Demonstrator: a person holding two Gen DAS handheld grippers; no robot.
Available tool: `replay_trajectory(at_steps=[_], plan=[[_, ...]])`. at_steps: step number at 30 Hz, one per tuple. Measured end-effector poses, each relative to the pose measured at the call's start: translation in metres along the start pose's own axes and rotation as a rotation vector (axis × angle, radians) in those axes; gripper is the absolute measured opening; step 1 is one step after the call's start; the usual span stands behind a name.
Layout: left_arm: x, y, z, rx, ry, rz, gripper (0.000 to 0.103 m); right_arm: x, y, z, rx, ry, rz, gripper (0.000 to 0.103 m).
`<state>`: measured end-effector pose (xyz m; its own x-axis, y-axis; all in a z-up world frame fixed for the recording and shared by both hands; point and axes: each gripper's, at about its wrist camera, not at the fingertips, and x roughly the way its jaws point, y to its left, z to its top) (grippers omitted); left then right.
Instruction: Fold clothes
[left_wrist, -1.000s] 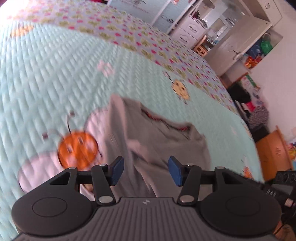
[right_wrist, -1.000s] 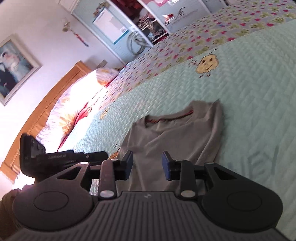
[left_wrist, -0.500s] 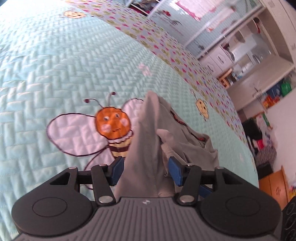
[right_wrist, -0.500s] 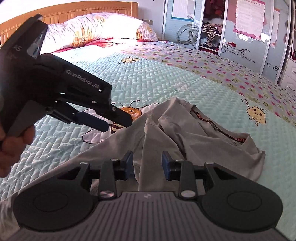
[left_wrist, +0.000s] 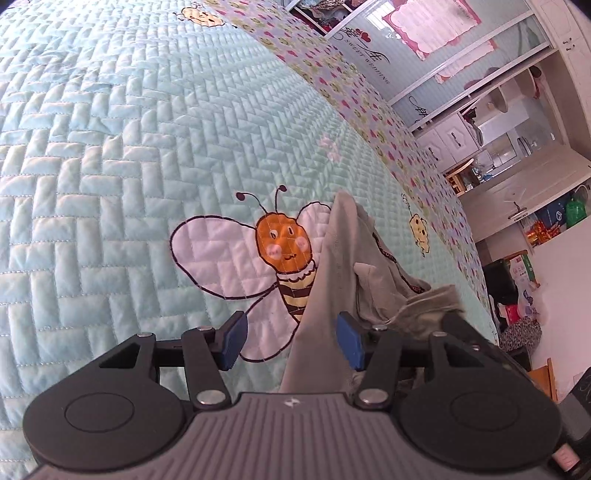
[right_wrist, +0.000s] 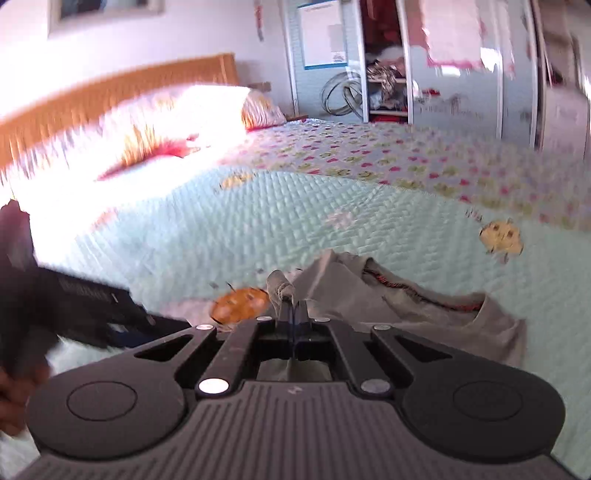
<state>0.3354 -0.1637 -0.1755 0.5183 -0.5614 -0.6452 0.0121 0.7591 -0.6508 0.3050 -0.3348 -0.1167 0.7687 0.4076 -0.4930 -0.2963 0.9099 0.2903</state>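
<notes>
Right wrist view shows my right tool (right_wrist: 292, 317) has just snapped together, its blue pads pressed tight on a bunched ridge of the grey T-shirt (right_wrist: 399, 306), which pokes up just ahead of the tips. The shirt lies rumpled on the quilted bedspread (right_wrist: 332, 206), its red-trimmed collar toward the right, partly covering the printed bee (right_wrist: 240, 304). In the left wrist view my left tool (left_wrist: 291, 339) stands spread, with a raised flap of the same shirt (left_wrist: 332, 266) passing between the pads; the cloth sits close to the right-hand pad, but I see no squeeze on it. I judge this to be the pick-up stage: one hold made, the second pending. Next I should close the left tool on that flap, then lift both together and shake the shirt flat before any fold.
</notes>
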Motion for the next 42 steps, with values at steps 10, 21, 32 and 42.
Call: replay_trajectory(at_steps=[10,21,32,42], plan=[[0.002,0.002,0.0,-0.02,0.01,-0.001,0.056,0.002,-0.01,-0.023,0.016,0.179,0.303,0.027],[0.058,-0.067,0.013,0.303,0.017,-0.002,0.057,-0.033,-0.054,-0.053,0.264,0.087,0.23,0.05],[0.107,-0.112,0.003,0.664,-0.013,0.245,0.057,-0.065,-0.123,-0.09,0.592,0.016,-0.139,0.051],[0.137,-0.203,-0.02,0.832,0.071,-0.034,0.06,-0.075,-0.131,-0.131,0.737,0.048,-0.067,0.027]])
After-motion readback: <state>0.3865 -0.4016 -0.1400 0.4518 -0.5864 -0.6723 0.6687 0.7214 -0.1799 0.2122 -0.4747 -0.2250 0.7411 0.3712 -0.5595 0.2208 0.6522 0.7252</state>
